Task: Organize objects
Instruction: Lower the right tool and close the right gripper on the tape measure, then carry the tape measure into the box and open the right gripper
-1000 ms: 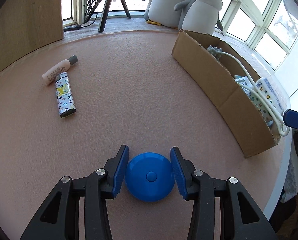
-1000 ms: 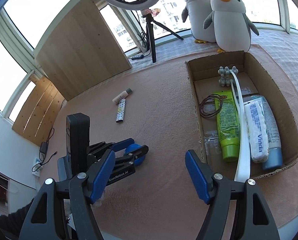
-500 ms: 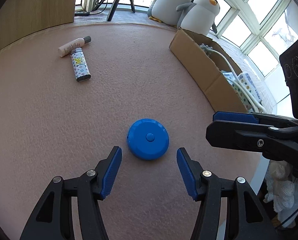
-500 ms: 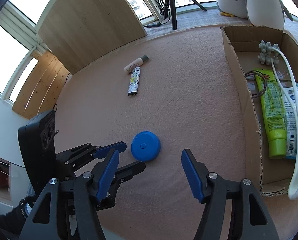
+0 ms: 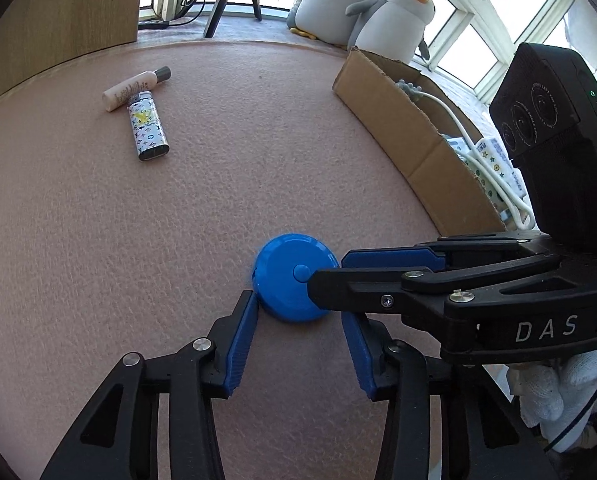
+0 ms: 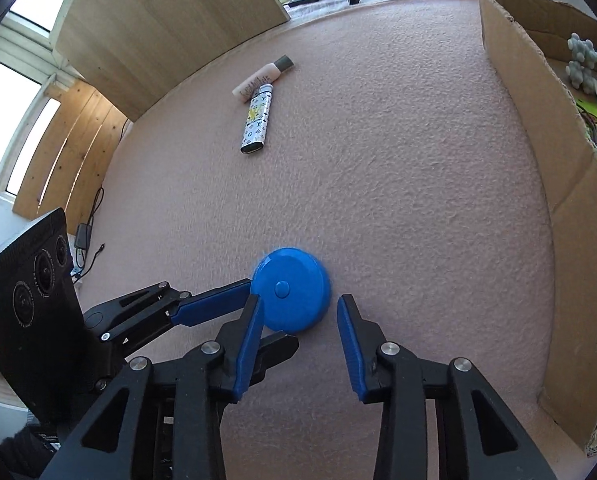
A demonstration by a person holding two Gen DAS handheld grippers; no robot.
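A round blue disc (image 5: 286,280) with a centre button lies flat on the pink felt mat (image 5: 218,208). My left gripper (image 5: 298,340) is open just behind it, the left fingertip at the disc's rim. My right gripper (image 6: 298,336) is also open. The near part of the disc (image 6: 294,288) sits between its tips. In the left wrist view the right gripper's fingers (image 5: 390,258) reach in from the right, one over the disc's edge. In the right wrist view the left gripper's fingers (image 6: 214,304) come in from the left.
A patterned lighter (image 5: 148,132) and a small cream tube (image 5: 132,88) lie together at the far left of the mat. An open cardboard box (image 5: 410,132) with a white cable and packets stands on the right. Two plush penguins (image 5: 390,16) sit behind it. A wooden board (image 6: 170,20) leans at the back left.
My left gripper opened wider and drew back from the disc, then edged up to it again. My right gripper came down and in, and now has its tips around the disc's near part.
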